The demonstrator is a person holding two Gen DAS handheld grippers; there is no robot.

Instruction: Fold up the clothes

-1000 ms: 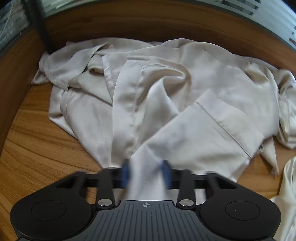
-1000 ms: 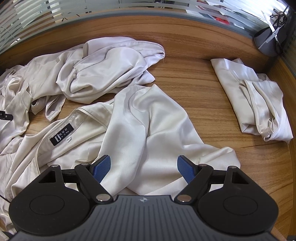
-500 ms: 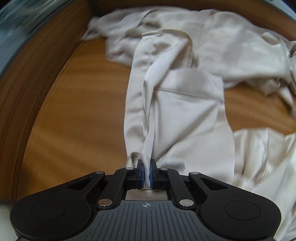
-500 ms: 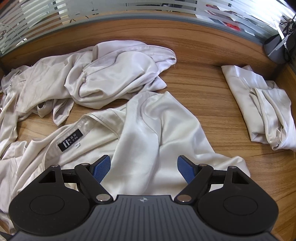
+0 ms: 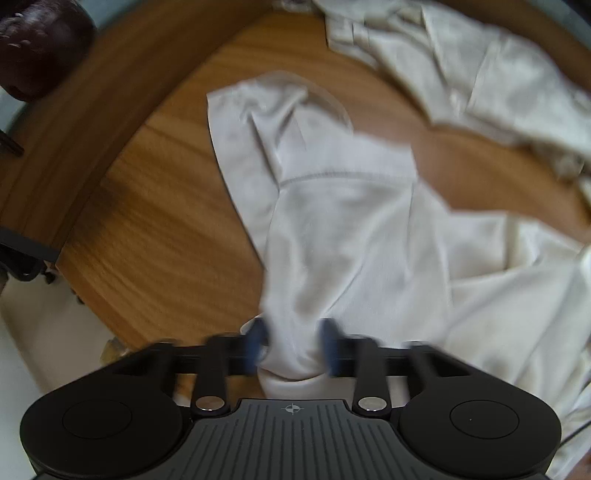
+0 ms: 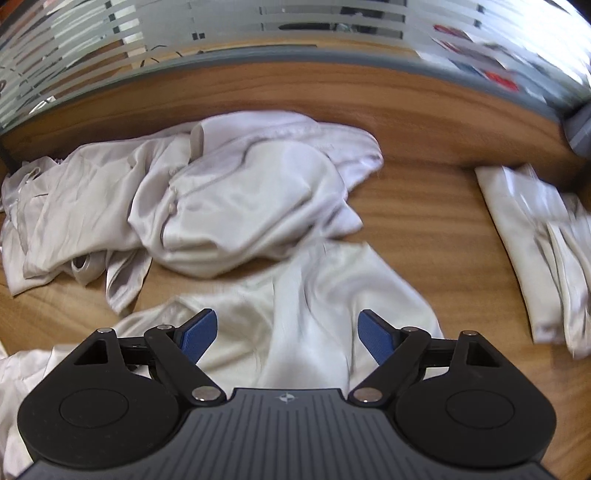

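Note:
A cream satin garment [image 5: 343,221] lies spread on the wooden table [image 5: 155,229], its sleeve end running between the blue pads of my left gripper [image 5: 293,349]. The pads stand a little apart with the cloth bunched between them; the view is blurred. The same garment [image 6: 314,295] lies under my right gripper [image 6: 286,334], which is wide open and empty above it. A crumpled pile of cream clothes [image 6: 221,199] lies behind it.
A folded cream garment [image 6: 535,236] lies at the right. A raised wooden ledge [image 6: 295,96] and a striped glass partition [image 6: 258,26] run along the back. The table's left edge [image 5: 70,266] is close to my left gripper.
My left gripper, tightly shut on the sleeve half a second ago, now has its pads apart. It pulled the cloth toward the table's near left edge. The right gripper moved forward, still open.

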